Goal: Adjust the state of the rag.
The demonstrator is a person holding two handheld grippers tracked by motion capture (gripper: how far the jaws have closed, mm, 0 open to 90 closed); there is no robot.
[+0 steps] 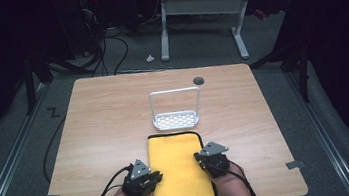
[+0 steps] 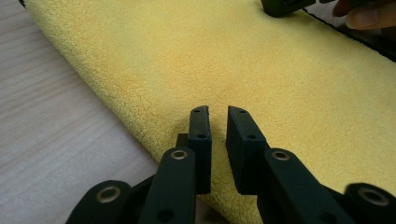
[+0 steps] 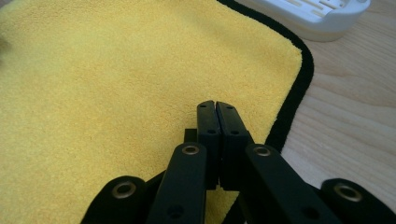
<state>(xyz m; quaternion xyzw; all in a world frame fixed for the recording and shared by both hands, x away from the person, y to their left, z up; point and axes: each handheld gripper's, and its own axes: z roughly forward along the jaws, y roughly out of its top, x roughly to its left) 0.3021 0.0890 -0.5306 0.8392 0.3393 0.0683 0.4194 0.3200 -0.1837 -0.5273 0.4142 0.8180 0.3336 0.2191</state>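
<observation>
A yellow towel with black trim lies folded lengthwise on the wooden table, reaching the near edge. My left gripper sits at its rounded left fold. In the left gripper view the jaws stand a narrow gap apart, and yellow cloth fills that gap. My right gripper rests at the towel's right, black-trimmed edge. In the right gripper view its pads are pressed together over the towel, and I cannot tell whether any cloth is caught between them.
A white rack with a perforated base and a tall wire handle stands just beyond the towel's far end; its base is close to the towel's corner. A dark round hole marks the table behind it. Cables trail off the near-left edge.
</observation>
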